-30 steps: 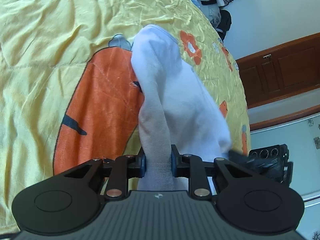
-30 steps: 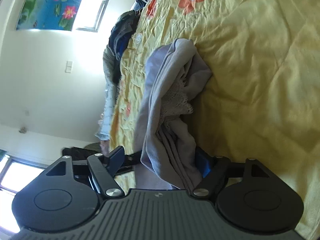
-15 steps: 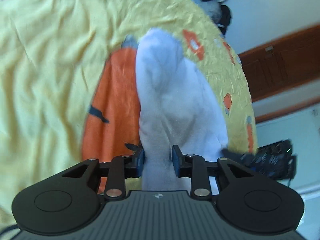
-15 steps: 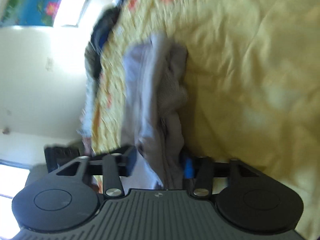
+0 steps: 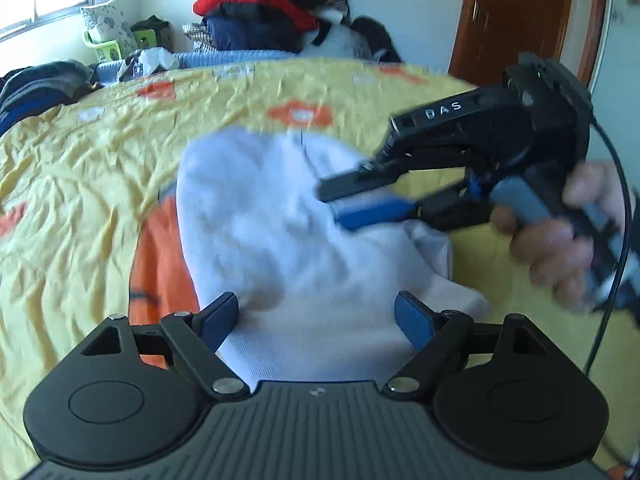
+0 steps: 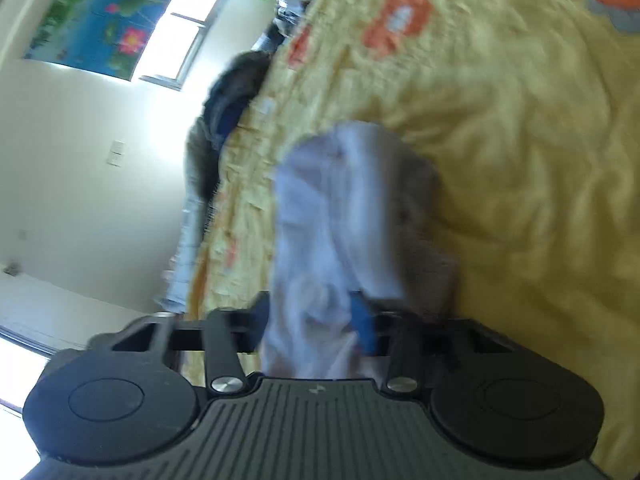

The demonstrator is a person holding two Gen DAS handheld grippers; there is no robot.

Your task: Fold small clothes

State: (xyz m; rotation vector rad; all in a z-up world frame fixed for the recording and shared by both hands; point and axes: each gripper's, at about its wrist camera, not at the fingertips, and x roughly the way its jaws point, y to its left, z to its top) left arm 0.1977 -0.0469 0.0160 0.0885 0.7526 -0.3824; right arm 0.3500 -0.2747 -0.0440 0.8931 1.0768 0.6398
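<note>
A small white garment point(image 5: 280, 220) lies bunched on the yellow flowered bedspread point(image 5: 80, 180). My left gripper point(image 5: 316, 308) stands over its near end. Its jaws are opening wide, and the cloth lies between the pads untouched. From the right, a hand point(image 5: 560, 248) brings in my right gripper point(image 5: 336, 206), whose fingers pinch the garment's right side. In the right wrist view the white garment point(image 6: 340, 200) runs up from the right gripper point(image 6: 312, 312). Those jaws are closing and both pads press on a fold of the cloth above the bedspread point(image 6: 520, 160).
A pile of red and dark clothes point(image 5: 272, 12) sits beyond the far edge of the bed. A brown wooden door point(image 5: 520, 12) stands at the back right. Dark clothing point(image 5: 36, 84) lies at the bed's left edge, near a green basket point(image 5: 108, 46).
My left gripper has let go of the garment, spread its jaws wide, rolled and swung to face the bed's head. The right jaws have narrowed from loosely around the cloth to gripping it.
</note>
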